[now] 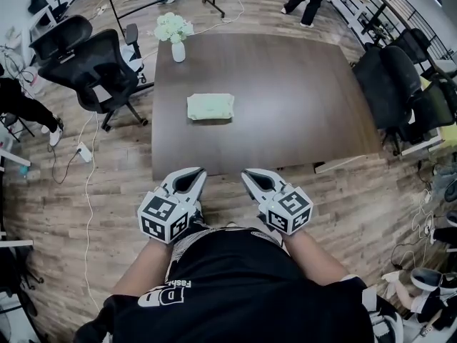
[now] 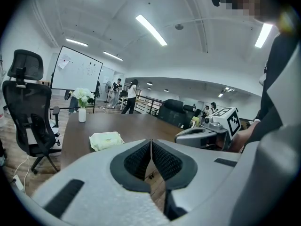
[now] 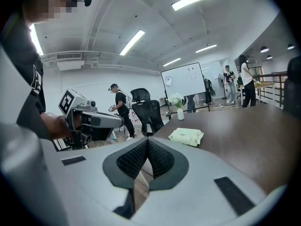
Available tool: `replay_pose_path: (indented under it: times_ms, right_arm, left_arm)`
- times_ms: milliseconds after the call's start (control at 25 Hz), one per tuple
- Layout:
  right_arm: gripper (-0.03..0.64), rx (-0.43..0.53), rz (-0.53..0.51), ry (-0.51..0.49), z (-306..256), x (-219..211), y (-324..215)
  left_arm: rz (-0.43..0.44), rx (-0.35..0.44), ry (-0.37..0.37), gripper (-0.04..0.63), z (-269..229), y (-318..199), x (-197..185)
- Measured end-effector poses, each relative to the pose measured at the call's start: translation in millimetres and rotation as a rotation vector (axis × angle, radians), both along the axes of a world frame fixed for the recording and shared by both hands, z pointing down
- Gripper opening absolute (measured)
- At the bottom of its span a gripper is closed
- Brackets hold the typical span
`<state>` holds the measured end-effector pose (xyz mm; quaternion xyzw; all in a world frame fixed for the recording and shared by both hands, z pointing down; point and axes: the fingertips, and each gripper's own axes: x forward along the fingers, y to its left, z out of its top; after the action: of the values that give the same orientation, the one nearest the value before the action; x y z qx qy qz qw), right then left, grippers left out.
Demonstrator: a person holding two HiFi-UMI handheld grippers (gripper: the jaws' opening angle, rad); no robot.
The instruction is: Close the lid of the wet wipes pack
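A pale green wet wipes pack (image 1: 211, 107) lies flat near the middle of the dark brown table (image 1: 300, 106); it also shows in the left gripper view (image 2: 106, 140) and the right gripper view (image 3: 186, 136). Whether its lid is up or down cannot be made out. My left gripper (image 1: 198, 174) and right gripper (image 1: 246, 175) hover side by side over the floor just short of the table's near edge, well away from the pack. Both are shut with nothing between their pads. In the left gripper view the jaws (image 2: 151, 145) meet; the same holds in the right gripper view (image 3: 147, 142).
A white vase of flowers (image 1: 175, 34) stands at the table's far left corner. Black office chairs (image 1: 93, 63) sit left of the table and more (image 1: 396, 84) to the right. Cables trail on the wooden floor (image 1: 86, 163). People walk at the far end of the room.
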<state>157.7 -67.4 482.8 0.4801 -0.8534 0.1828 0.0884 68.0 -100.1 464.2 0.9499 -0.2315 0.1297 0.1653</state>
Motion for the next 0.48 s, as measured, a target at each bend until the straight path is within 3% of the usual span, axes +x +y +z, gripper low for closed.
replay_pose_path:
  times_ms: [480]
  right_arm:
    - [0.005, 0.010, -0.006, 0.019, 3.4, -3.3, 12.5]
  left_arm:
    - [0.024, 0.028, -0.020, 0.025, 0.7, 11.8, 5.6]
